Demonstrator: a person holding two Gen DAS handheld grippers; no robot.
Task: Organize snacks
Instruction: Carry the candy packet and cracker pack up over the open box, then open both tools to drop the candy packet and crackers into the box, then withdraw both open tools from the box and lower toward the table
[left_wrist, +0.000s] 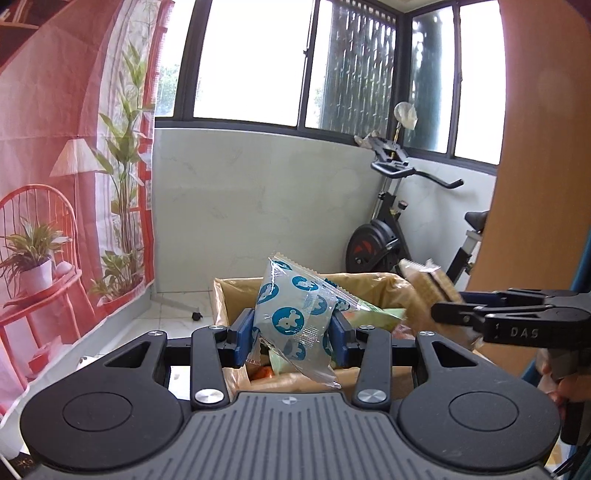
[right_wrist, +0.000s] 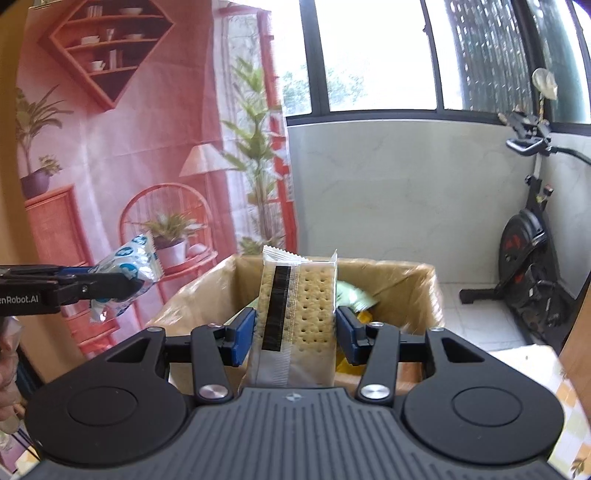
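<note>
1. Gripping a blue-dotted snack packet (left_wrist: 295, 317), the left hand-held gripper (left_wrist: 293, 332) (marked "enRobot.AI") hangs above the cardboard box (left_wrist: 225, 295).
2. The right hand-held gripper (right_wrist: 295, 332), lettered "DAS", clamps a cracker pack (right_wrist: 299, 317) over it.

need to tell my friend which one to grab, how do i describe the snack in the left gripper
Find the open brown cardboard box below the window. The left gripper holds a clear plastic packet with teal round animal prints above it. Unlike the pale dotted cracker pack in the right gripper, it is crinkly and blue-spotted.
</note>
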